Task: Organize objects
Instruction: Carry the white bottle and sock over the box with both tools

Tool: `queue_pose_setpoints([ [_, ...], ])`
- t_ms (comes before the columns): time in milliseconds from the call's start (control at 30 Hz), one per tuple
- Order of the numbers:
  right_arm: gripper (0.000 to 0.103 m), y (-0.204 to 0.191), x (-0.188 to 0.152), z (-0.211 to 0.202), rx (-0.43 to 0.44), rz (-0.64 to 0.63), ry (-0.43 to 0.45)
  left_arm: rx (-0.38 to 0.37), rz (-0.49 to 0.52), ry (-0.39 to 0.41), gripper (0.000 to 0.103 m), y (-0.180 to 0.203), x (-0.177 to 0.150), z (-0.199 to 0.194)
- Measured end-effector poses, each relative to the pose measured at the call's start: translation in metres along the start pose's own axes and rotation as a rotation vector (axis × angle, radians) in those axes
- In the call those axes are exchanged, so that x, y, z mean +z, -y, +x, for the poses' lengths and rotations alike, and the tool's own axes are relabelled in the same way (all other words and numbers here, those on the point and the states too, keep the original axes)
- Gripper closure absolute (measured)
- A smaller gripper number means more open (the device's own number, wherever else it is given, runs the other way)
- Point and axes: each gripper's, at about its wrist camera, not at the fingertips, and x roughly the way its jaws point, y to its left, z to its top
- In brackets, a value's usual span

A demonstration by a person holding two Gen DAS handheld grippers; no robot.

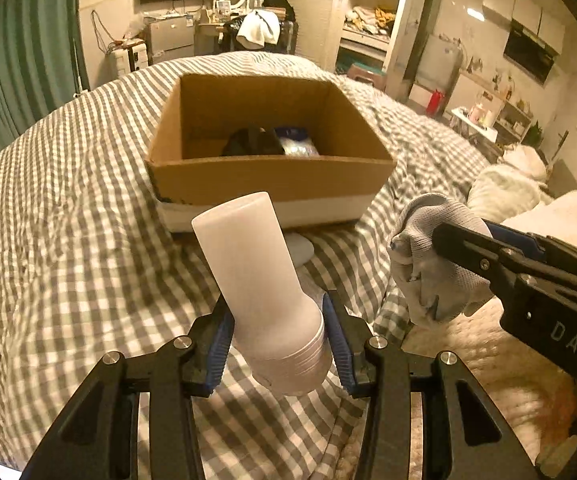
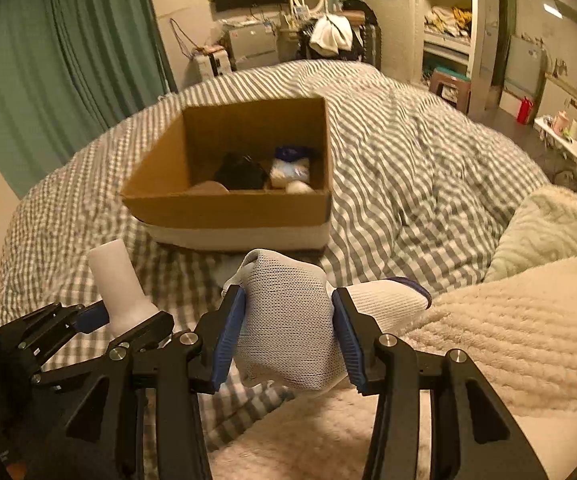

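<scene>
My left gripper [image 1: 278, 340] is shut on a white plastic bottle [image 1: 256, 276], gripping its ribbed cap end; the bottle tilts up toward the box. It also shows in the right wrist view [image 2: 118, 284]. My right gripper [image 2: 288, 332] is shut on a grey knit glove [image 2: 284, 320], held above the bed; the glove also shows in the left wrist view [image 1: 432, 264]. An open cardboard box [image 1: 268, 178] sits on the checked duvet ahead, holding a black item [image 1: 250, 142] and a blue-and-white packet [image 1: 298, 142]. In the right wrist view the box [image 2: 228, 208] lies ahead, slightly left.
The grey checked duvet [image 1: 68, 220] covers the bed. A cream fleece blanket [image 2: 508, 332] lies at the right. A small pale object [image 1: 302, 248] lies just in front of the box. A green curtain, a desk and shelves stand beyond the bed.
</scene>
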Motion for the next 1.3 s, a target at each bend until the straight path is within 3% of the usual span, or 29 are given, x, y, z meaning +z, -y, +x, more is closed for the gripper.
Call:
queue_pose_setpoints([
  [267, 0.058, -0.016, 0.022, -0.032, -0.002, -0.044, 0.084, -0.02, -0.033, 0.078, 0.058, -0.016, 0.03, -0.04],
  [667, 0.058, -0.035, 0.089, -0.054, 0.031, -0.089, 0.178, 0.012, -0.002, 0.222, 0.058, -0.022, 0.114, -0.072],
  [933, 0.058, -0.035, 0.142, -0.033, 0.057, -0.085, 0.213, 0.03, -0.025, 0.217, 0.058, -0.038, 0.173, -0.036],
  [1300, 0.058, -0.01, 0.184, 0.063, 0.075, -0.039, 0.127, 0.071, -0.002, 0.113, 0.058, -0.046, 0.212, 0.068],
])
